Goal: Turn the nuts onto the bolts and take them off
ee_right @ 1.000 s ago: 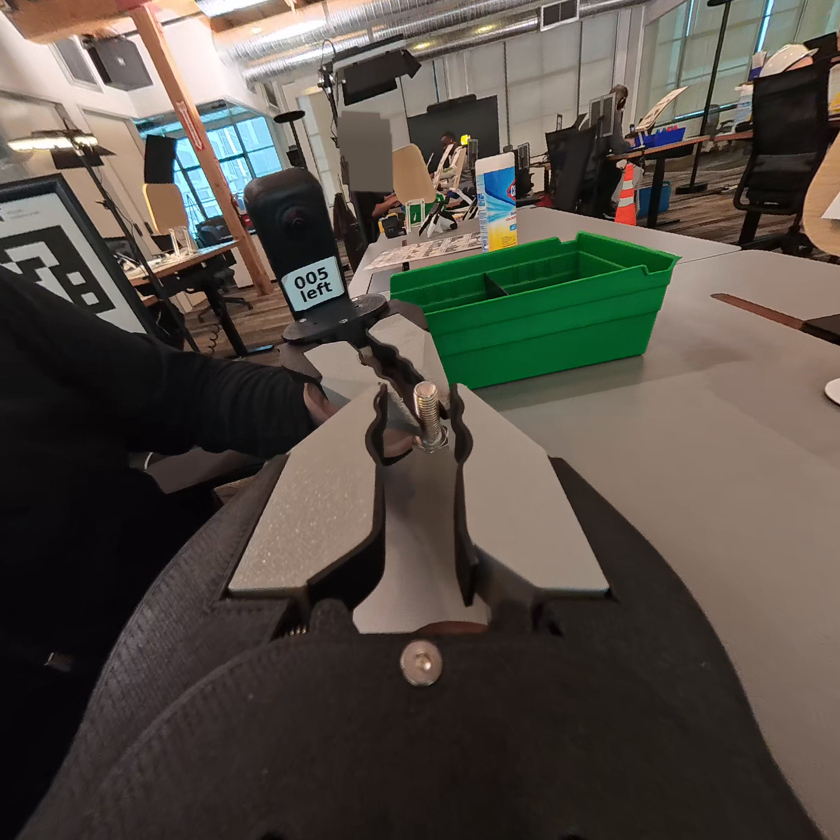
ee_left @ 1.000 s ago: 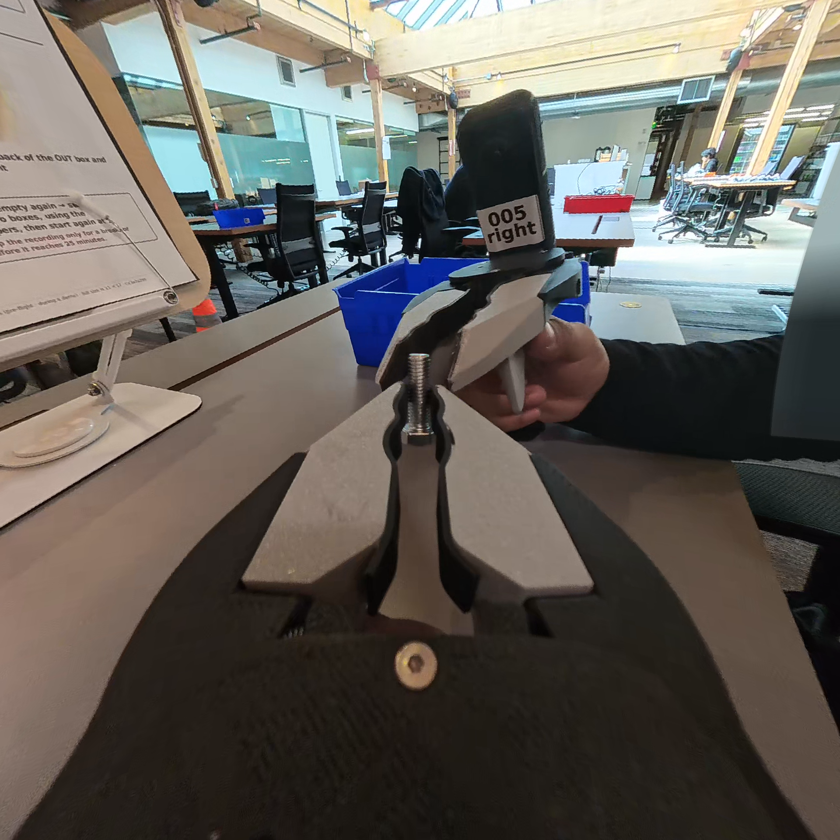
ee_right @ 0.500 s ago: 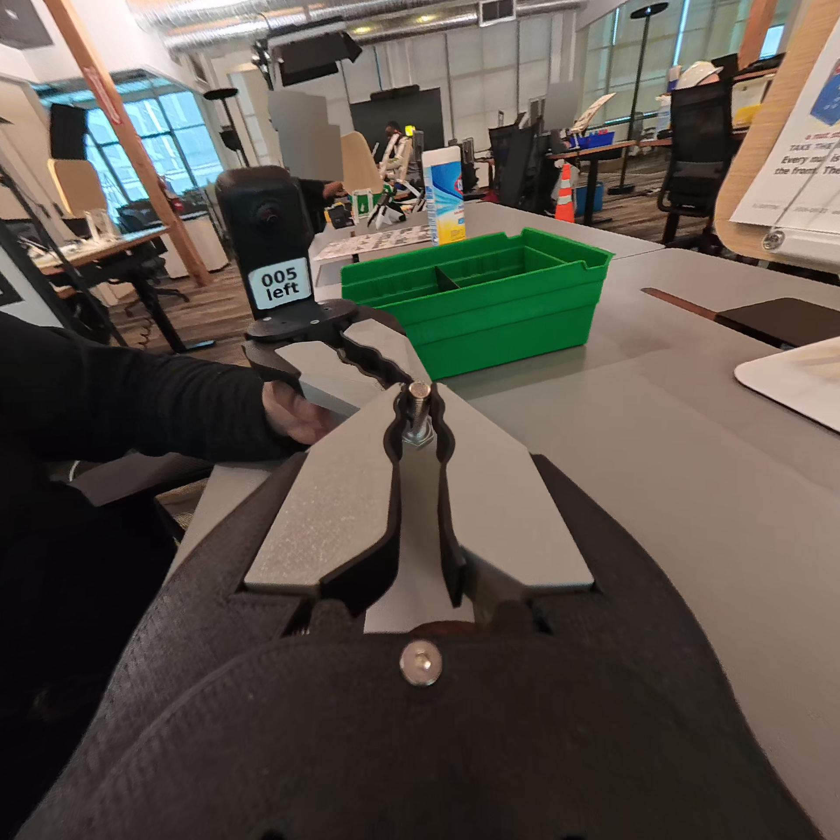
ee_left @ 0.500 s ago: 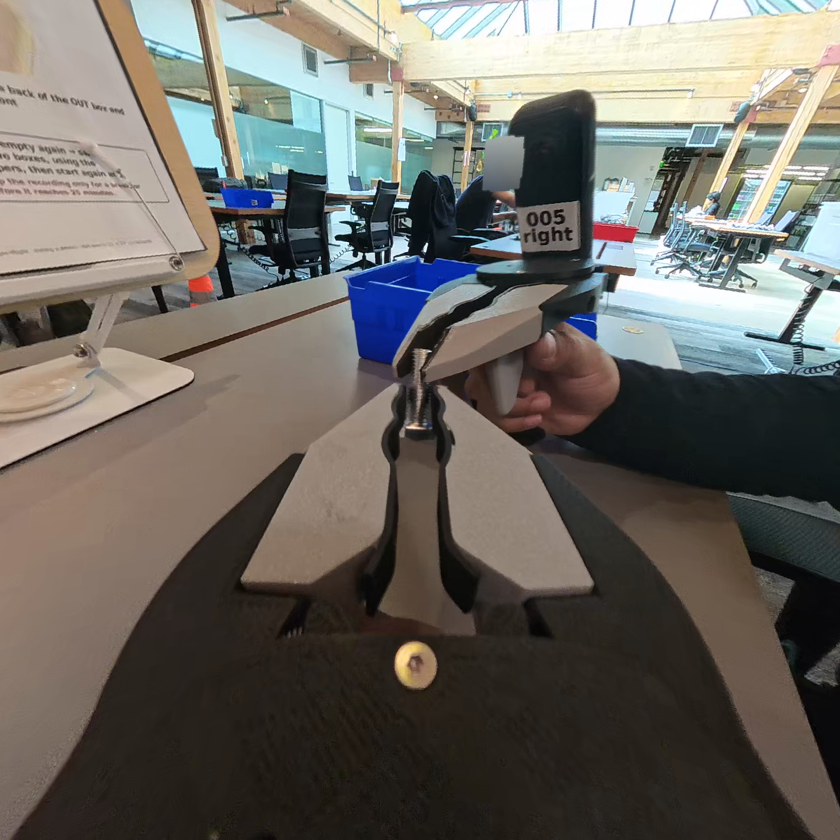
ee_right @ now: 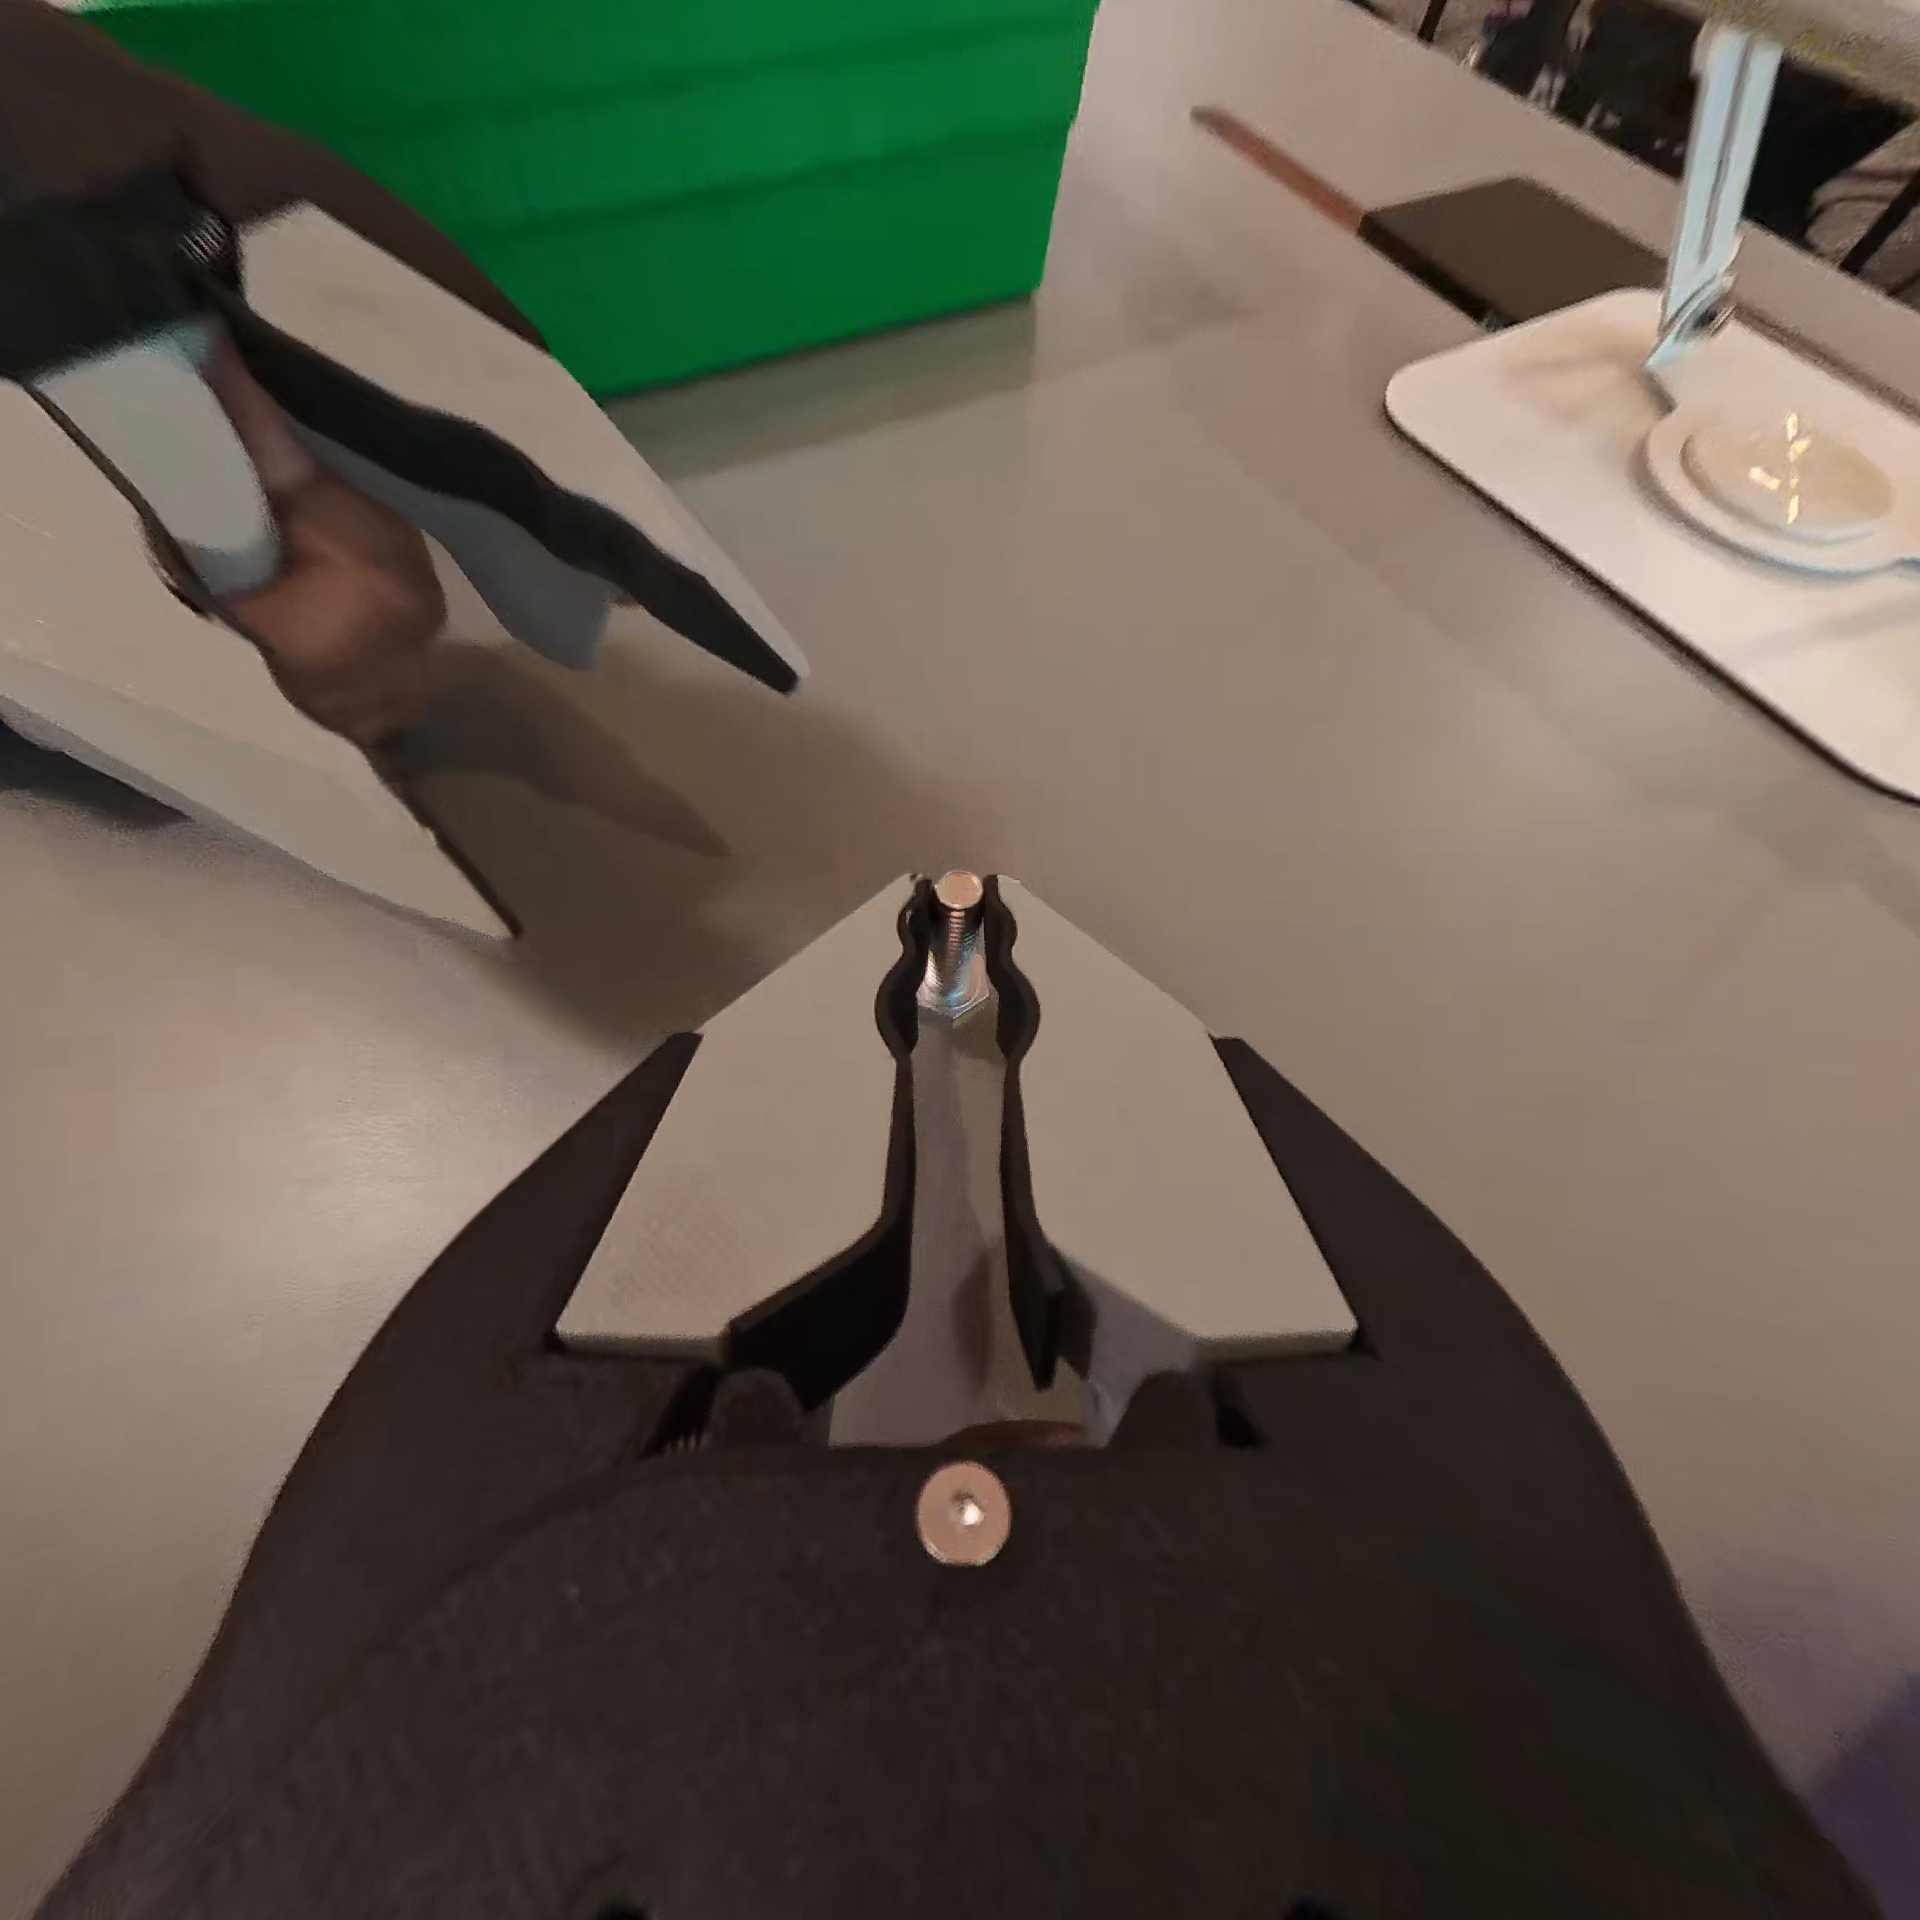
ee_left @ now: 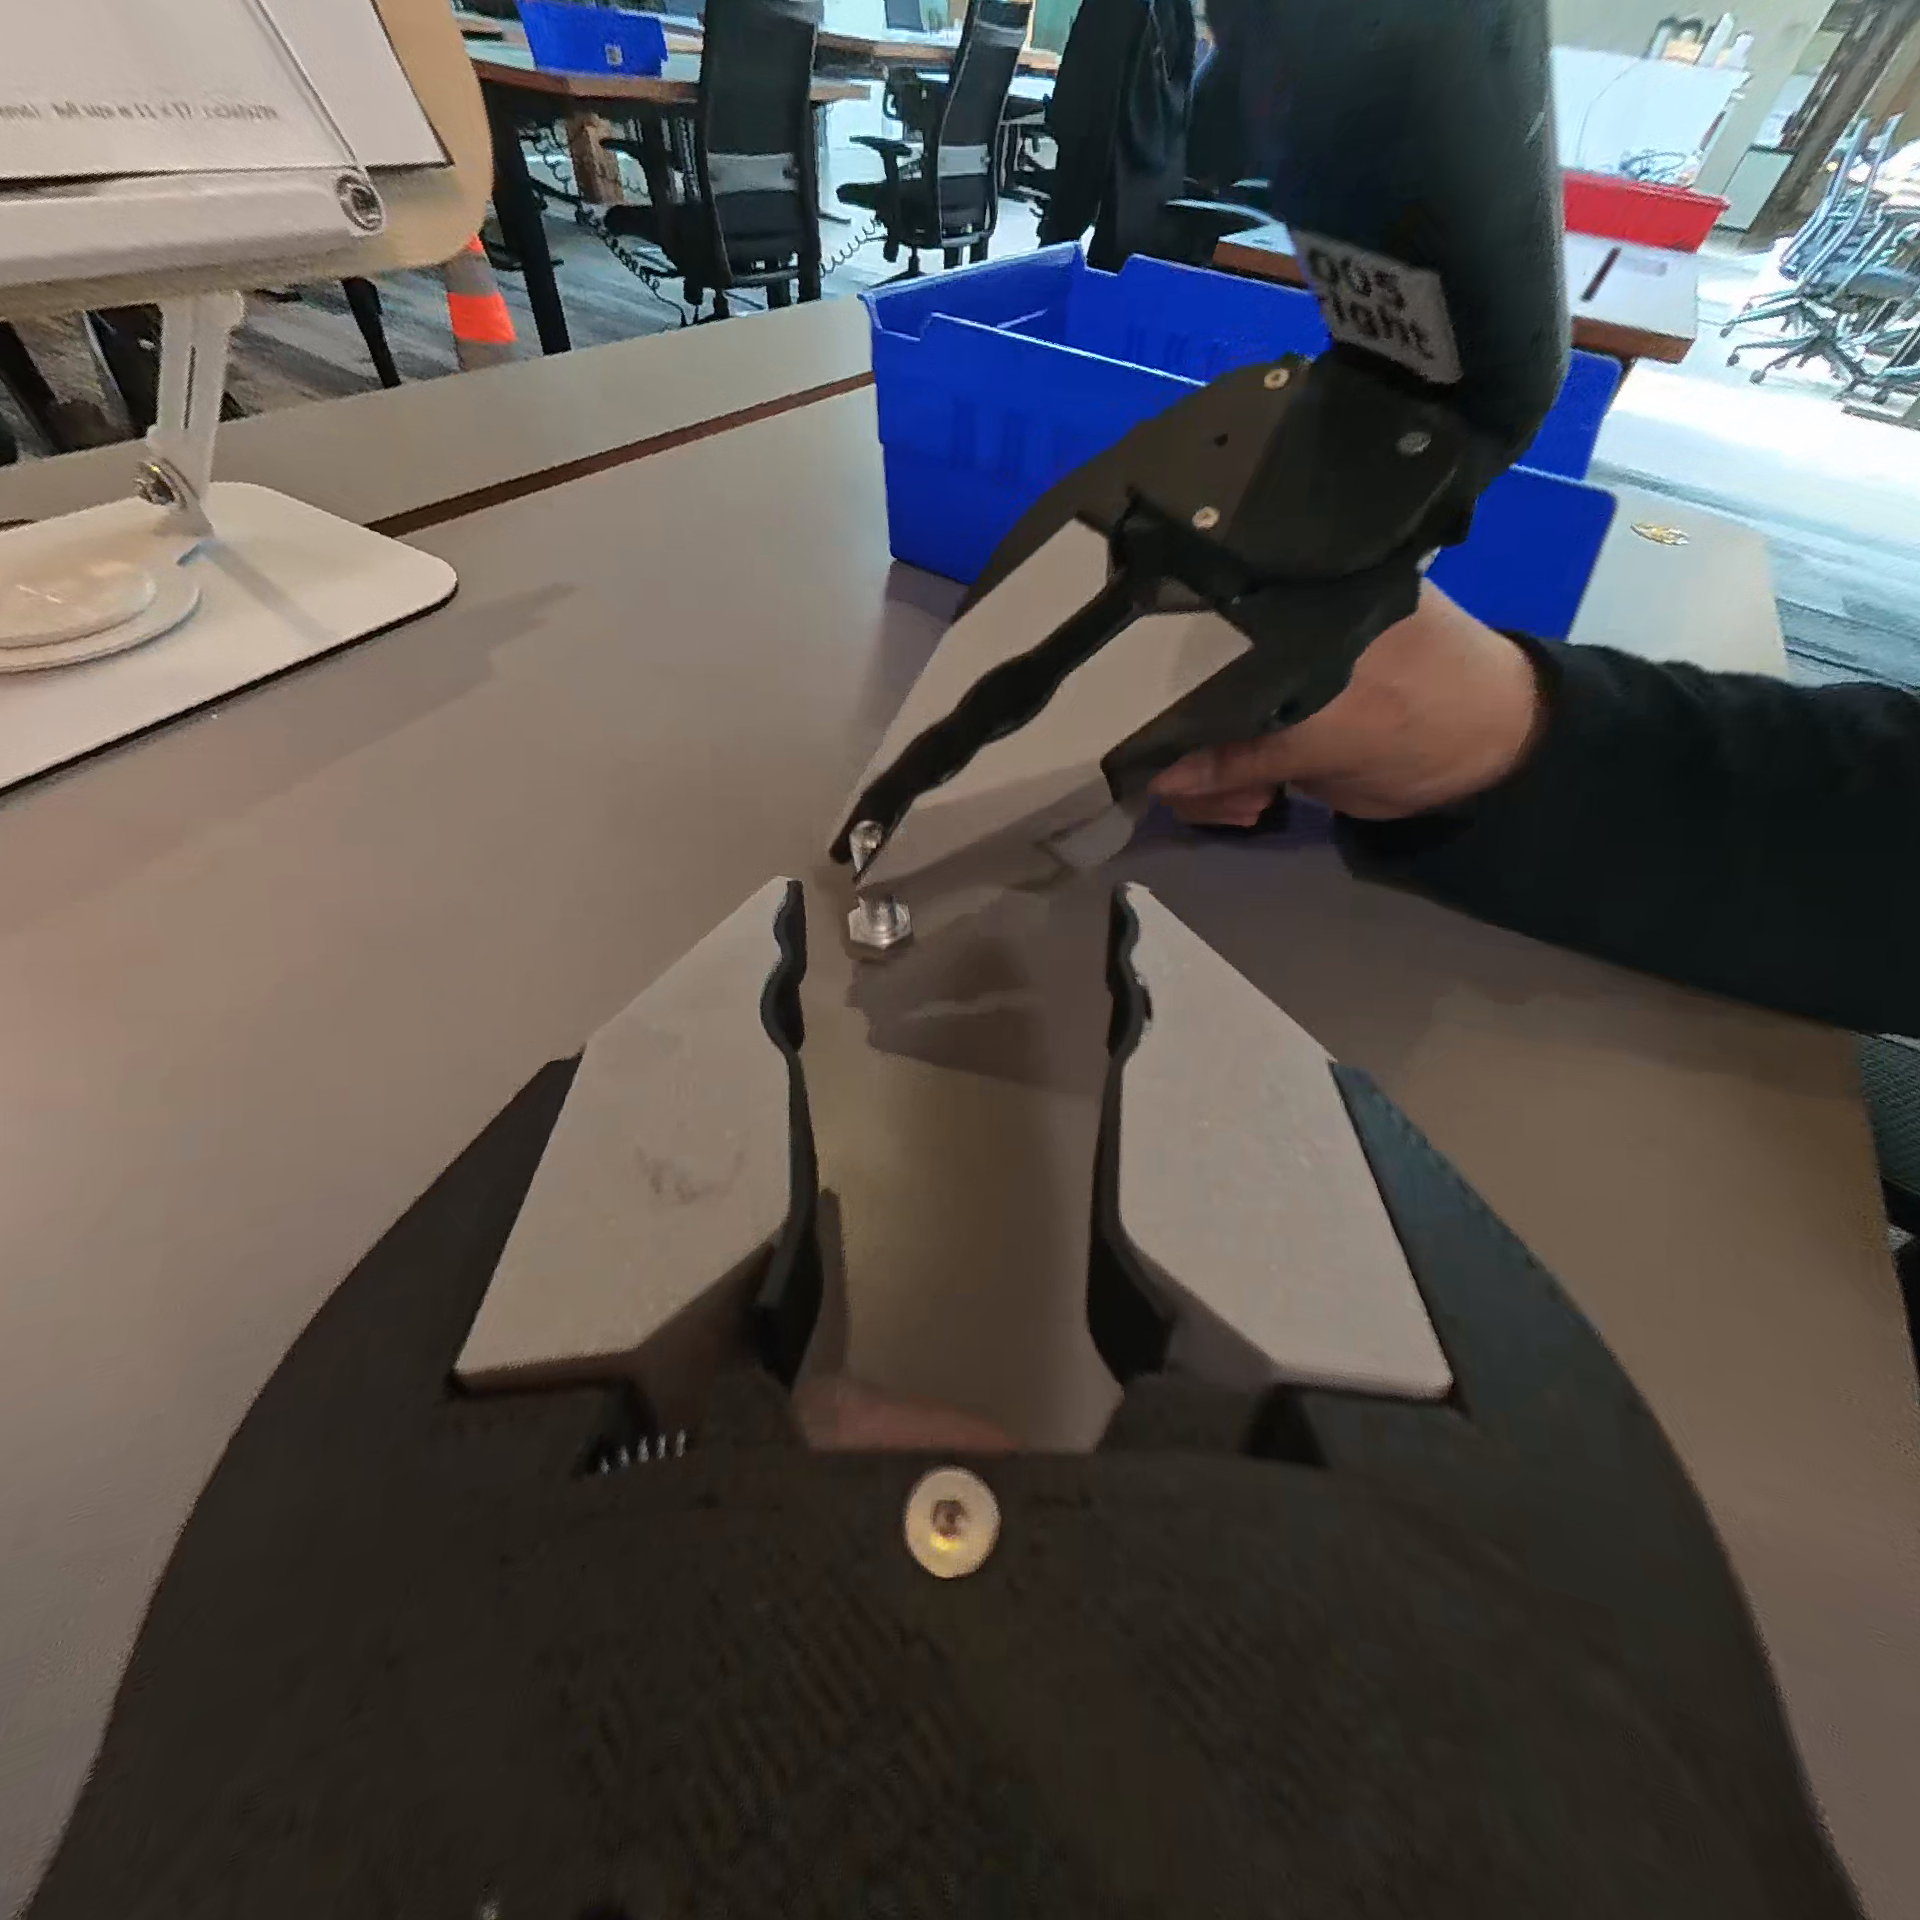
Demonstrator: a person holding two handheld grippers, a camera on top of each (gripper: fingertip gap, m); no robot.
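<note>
In the right wrist view my right gripper point(ee_right: 956, 885) is shut on a silver bolt point(ee_right: 954, 940). Both pads press on the threaded shaft, and its hex end point(ee_right: 953, 1003) sits just behind the tips. In the left wrist view the right gripper point(ee_left: 860, 847) tilts down and holds the bolt point(ee_left: 878, 914) upright, hex end low, close over the grey table point(ee_left: 520, 831). My left gripper point(ee_left: 956, 935) is open and empty, its fingers point(ee_left: 787, 966) either side of the bolt without touching it. It also shows open in the right wrist view point(ee_right: 649, 800).
A blue bin point(ee_left: 1039, 416) stands behind the right gripper. A green bin point(ee_right: 675, 156) stands behind the left one. A white stand base point(ee_left: 208, 592) point(ee_right: 1714, 499) carries a sign board. A dark flat slab point(ee_right: 1507, 249) lies near it. The grippers' ends are close to 5 cm from one another.
The right gripper closed on the bolt's shaft while the left held its hex end. The left has now opened and let go. Both grippers have tipped down toward the table.
</note>
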